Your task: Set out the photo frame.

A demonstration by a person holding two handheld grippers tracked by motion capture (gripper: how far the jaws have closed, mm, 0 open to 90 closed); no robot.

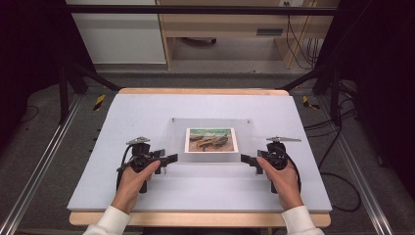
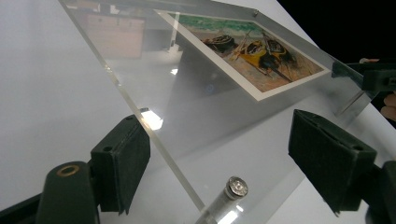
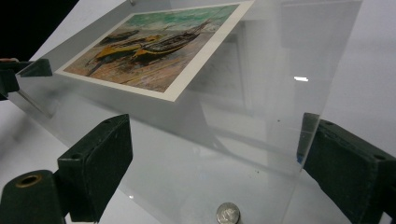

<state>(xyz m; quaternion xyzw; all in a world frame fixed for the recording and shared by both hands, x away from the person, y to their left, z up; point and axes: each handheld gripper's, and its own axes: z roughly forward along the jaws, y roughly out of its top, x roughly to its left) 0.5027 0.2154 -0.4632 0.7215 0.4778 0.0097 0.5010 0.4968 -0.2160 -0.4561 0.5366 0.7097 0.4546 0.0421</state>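
The clear acrylic photo frame, its long axis running nine to three o'clock across mid-table, lies between the left gripper and right gripper, equally near, each with jaws released astride a near corner.

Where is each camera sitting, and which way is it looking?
High view: above the person's side of the table, looking forward and down at the clear frame on the white mat; both hands, left gripper and right gripper show.
Left gripper view: rides the left gripper, looking across the frame's near corner; its own jaws show.
Right gripper view: rides the right gripper, looking from the opposite side; its jaws show.
Shared: both gripper views see the boat picture and a screw.
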